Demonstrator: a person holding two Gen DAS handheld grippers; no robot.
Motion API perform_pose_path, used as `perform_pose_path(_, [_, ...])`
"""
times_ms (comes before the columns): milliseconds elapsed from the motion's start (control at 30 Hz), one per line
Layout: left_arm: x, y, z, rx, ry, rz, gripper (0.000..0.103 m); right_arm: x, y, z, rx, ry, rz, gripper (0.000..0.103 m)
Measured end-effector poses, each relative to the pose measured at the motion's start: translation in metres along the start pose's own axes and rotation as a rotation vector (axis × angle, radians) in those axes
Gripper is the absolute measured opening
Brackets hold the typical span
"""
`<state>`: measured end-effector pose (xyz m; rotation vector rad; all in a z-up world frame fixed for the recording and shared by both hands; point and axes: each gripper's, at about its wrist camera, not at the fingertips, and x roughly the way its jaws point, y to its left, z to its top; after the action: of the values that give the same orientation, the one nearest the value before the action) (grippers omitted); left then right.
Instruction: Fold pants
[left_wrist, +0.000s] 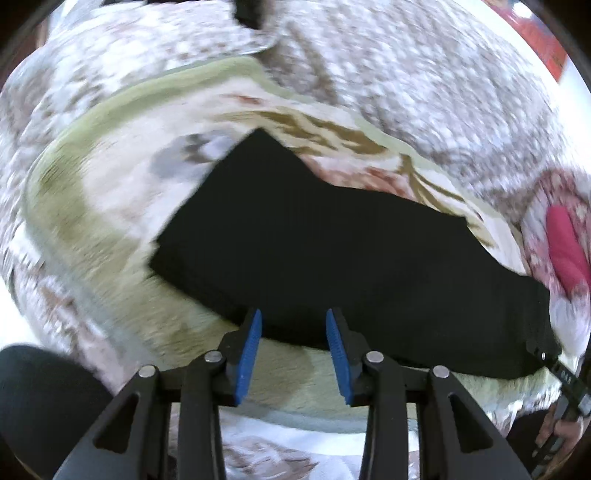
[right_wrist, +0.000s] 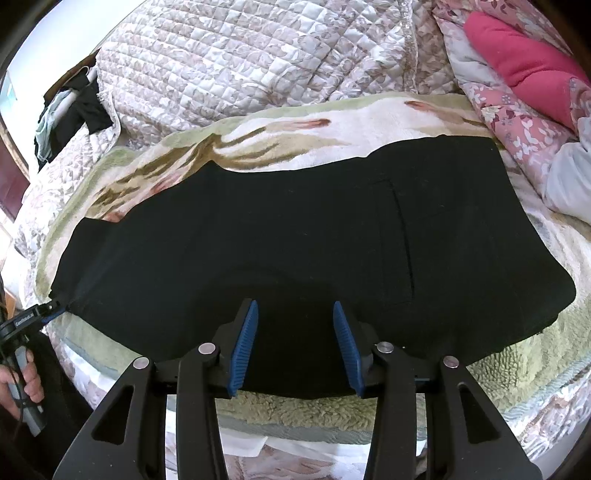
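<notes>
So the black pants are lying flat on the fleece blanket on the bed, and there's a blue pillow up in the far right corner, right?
Not quite: the pillow is pink, not blue, as the right wrist view shows. The rest holds: the black pants lie flat on the fleece blanket on the bed, and the pillow sits in the far right corner.

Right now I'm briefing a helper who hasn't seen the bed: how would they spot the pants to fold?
Find the bed's green-edged floral fleece blanket. Spread flat across it lie the black pants. They are the only plain black item on it, unlike the pink cushion and quilted bedspread behind.
</notes>
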<state>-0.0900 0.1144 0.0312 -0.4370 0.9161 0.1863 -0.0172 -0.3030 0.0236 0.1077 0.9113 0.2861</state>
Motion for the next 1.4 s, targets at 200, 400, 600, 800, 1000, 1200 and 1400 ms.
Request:
perform_pose_path(200, [0.004, 0.022, 0.0, -0.12, -0.019, -0.05, 0.042, 0.002, 0.002, 0.001, -0.007, 0.005, 0.003, 0.044])
perform_pose_path(400, [-0.004, 0.026, -0.008, -0.162, -0.037, -0.048, 0.044, 0.003, 0.002, 0.002, -0.003, 0.003, 0.003, 0.044])
perform_pose_path(600, [0.008, 0.031, 0.003, -0.2, -0.046, -0.048, 0.045, 0.003, 0.003, 0.003, -0.014, 0.002, 0.009, 0.044])
perform_pose_path(800, [0.017, 0.028, 0.021, -0.188, -0.095, -0.029, 0.048, 0.003, 0.004, 0.004, -0.01, 0.0, 0.018, 0.044])
perform_pose_path(1000, [0.026, 0.022, 0.036, -0.141, -0.113, 0.009, 0.028, 0.002, 0.005, 0.004, -0.006, -0.006, 0.022, 0.044])
perform_pose_path(1200, [0.025, 0.015, 0.049, -0.089, -0.098, -0.003, 0.006, 0.002, 0.004, 0.005, 0.003, -0.01, 0.022, 0.044])
perform_pose_path(1400, [0.002, -0.029, 0.071, 0.046, -0.135, -0.112, 0.006, -0.002, -0.001, 0.006, 0.034, -0.03, 0.038, 0.044])
